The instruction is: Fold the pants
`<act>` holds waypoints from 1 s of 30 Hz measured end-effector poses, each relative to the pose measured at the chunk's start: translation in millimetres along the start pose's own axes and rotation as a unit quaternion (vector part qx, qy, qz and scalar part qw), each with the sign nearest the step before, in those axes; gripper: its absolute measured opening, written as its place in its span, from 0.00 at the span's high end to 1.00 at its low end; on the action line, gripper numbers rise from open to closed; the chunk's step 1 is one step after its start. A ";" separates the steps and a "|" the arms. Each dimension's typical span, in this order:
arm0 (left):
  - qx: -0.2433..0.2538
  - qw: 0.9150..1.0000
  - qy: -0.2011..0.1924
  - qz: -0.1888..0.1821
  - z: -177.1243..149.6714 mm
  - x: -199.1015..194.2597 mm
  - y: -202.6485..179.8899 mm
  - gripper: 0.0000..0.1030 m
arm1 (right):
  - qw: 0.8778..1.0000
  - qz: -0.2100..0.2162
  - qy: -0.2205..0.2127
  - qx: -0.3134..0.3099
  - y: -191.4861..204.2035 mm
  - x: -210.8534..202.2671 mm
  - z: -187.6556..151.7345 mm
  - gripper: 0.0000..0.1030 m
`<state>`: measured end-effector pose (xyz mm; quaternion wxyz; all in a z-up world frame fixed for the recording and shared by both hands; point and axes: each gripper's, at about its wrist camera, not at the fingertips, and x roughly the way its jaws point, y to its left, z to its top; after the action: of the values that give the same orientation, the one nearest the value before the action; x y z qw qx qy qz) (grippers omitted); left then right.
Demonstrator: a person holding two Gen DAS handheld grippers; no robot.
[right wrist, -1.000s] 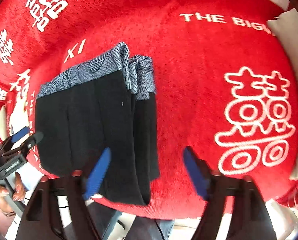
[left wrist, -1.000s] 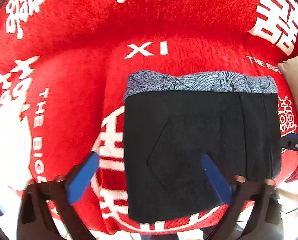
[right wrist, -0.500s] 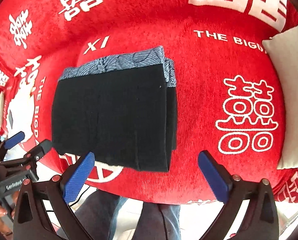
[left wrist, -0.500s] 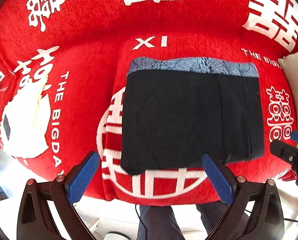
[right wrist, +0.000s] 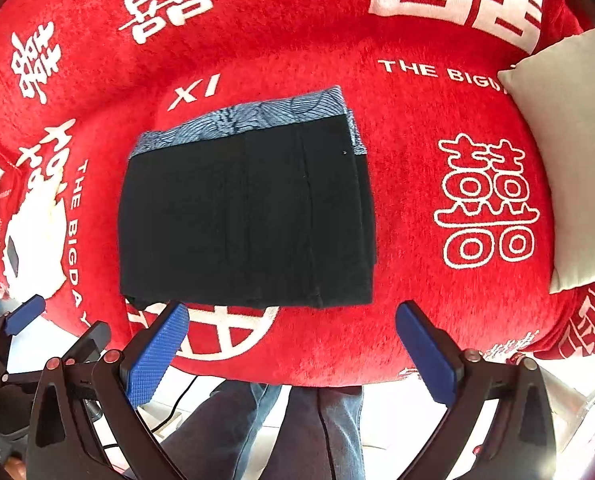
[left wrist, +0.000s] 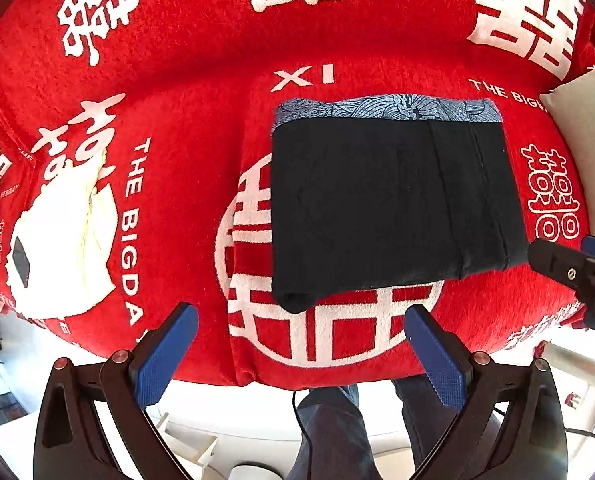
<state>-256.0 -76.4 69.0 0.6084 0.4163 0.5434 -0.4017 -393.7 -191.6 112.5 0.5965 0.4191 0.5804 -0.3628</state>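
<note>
Both your grippers have pulled back toward you, jaws wide apart and empty. Left gripper (left wrist: 297, 346) faces the folded black pants' (left wrist: 389, 204) near-left corner; right gripper (right wrist: 293, 340) sits nearer their near edge on the red blanket (right wrist: 437, 312); long axis runs left-right.

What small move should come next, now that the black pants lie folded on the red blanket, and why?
Probably none beyond lifting both grippers clear. The pants lie as a compact rectangle, patterned waistband at the far edge. The left gripper and right gripper are open, holding nothing, short of the fabric.
</note>
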 end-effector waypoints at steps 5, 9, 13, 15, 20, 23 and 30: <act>0.003 1.000 -0.001 0.001 -4.9 -3.6 5.1 0.00 | 1.000 -0.004 -0.001 0.007 9.7 -5.4 -9.2 0.00; -0.001 1.000 0.001 -0.009 -7.1 -4.7 9.2 0.00 | 1.000 -0.016 -0.004 0.003 14.8 -8.5 -15.6 0.00; -0.003 1.000 0.001 -0.011 -9.4 -7.1 10.7 0.00 | 1.000 -0.028 -0.004 -0.006 18.4 -11.6 -18.9 0.00; -0.003 1.000 -0.001 -0.011 -9.6 -8.8 10.2 0.00 | 0.999 -0.032 -0.004 -0.011 19.3 -12.3 -19.7 0.00; -0.001 1.000 -0.004 -0.013 -9.7 -11.7 5.4 0.00 | 0.999 -0.038 -0.007 -0.018 20.3 -14.3 -22.1 0.00; 0.006 1.000 -0.005 -0.013 -9.6 -13.7 1.2 0.00 | 0.999 -0.040 -0.009 -0.020 19.3 -16.4 -21.7 0.00; 0.012 1.000 -0.013 -0.011 -8.4 -18.1 -4.4 0.00 | 0.999 -0.041 -0.016 -0.021 18.8 -20.2 -21.5 0.00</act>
<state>-264.4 -69.3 86.2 0.6060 0.4122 0.5354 -0.4197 -386.0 -165.6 134.7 0.5989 0.3761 0.5955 -0.3812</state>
